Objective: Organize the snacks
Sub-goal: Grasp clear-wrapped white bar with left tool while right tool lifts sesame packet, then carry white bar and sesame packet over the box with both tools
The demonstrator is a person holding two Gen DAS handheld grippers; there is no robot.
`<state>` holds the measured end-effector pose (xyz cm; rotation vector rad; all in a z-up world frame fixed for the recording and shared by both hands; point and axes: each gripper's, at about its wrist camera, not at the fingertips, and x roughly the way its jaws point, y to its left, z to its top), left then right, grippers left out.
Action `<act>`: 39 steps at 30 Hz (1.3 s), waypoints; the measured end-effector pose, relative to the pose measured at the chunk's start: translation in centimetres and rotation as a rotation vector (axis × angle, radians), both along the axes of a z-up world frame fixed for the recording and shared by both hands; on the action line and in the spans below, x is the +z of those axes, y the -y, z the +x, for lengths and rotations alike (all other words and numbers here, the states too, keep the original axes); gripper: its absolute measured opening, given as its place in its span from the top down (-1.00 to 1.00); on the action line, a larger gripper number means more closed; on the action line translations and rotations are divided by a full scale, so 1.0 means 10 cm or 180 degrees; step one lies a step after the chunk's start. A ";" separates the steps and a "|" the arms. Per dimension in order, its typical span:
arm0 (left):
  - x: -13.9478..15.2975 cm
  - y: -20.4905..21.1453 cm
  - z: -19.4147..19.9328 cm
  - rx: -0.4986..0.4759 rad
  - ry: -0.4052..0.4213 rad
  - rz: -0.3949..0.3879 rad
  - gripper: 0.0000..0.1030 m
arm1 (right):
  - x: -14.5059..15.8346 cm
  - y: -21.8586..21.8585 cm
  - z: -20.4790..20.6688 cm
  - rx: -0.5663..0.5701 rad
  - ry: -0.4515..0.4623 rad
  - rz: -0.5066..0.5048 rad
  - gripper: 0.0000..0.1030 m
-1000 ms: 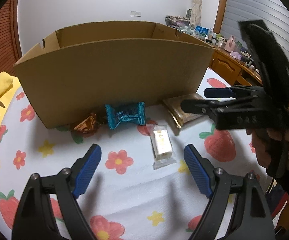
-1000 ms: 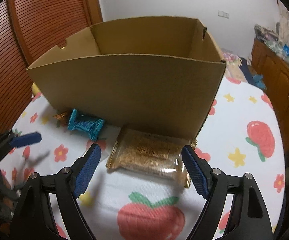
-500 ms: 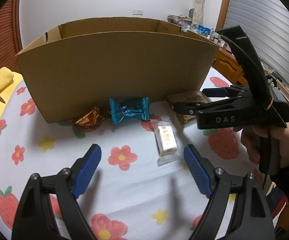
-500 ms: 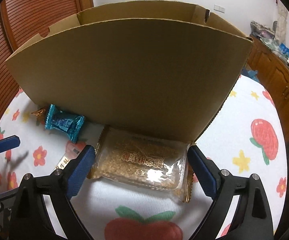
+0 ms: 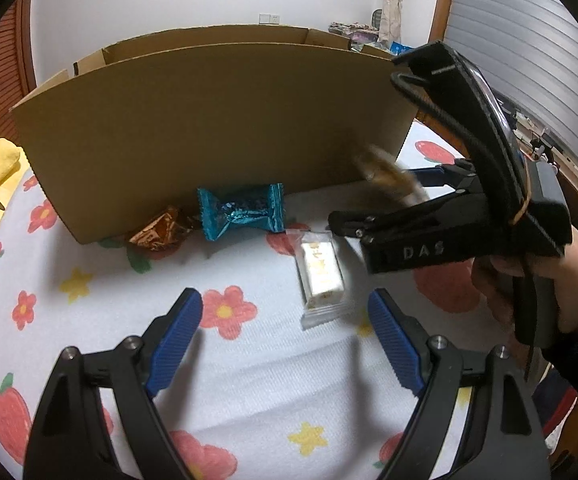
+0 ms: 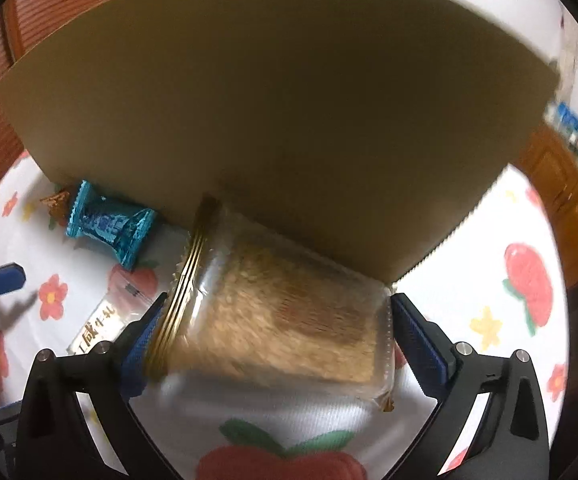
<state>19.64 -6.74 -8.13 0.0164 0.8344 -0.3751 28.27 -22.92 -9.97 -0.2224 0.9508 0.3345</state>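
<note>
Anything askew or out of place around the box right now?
One thing: the clear-wrapped grain bar sits skewed between the right gripper pads, one end tucked against the cardboard box wall, and looks blurred. Its jaws have just been opening. The other snacks lie flat on the cloth.

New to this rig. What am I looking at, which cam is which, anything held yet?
No robot here: a person holds a two-finger clamp-style gripper in each hand, each with a fisheye camera looking along its fingers.

Left wrist view: the left gripper hangs open over the flowered tablecloth, gripping nothing. The right gripper and the hand holding it show at the side.

Right wrist view: the right gripper straddles a clear-wrapped grain bar. Its jaws have just been opening; the left pad looks to touch the wrapper, so a grip isn't clear.

In front of the cardboard box lie a teal candy, a brown foil candy and a small white bar.
</note>
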 end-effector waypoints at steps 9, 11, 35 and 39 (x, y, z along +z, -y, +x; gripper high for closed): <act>0.02 0.13 0.02 -0.0067 0.0047 0.0028 -0.60 | 0.06 0.15 -0.19 0.0029 0.0031 0.0138 -0.65; 0.01 0.17 0.05 -0.0092 0.0041 0.0040 -0.51 | 0.09 0.18 -0.27 0.0064 0.0075 0.0138 -0.60; -0.03 0.32 0.07 -0.0195 0.0133 0.0286 0.61 | 0.07 0.55 -0.90 0.0042 0.0285 0.0459 -0.61; 0.06 0.25 -0.07 -0.0199 0.0208 0.0250 0.61 | 0.05 0.50 -0.91 0.0032 0.0346 0.0411 -0.61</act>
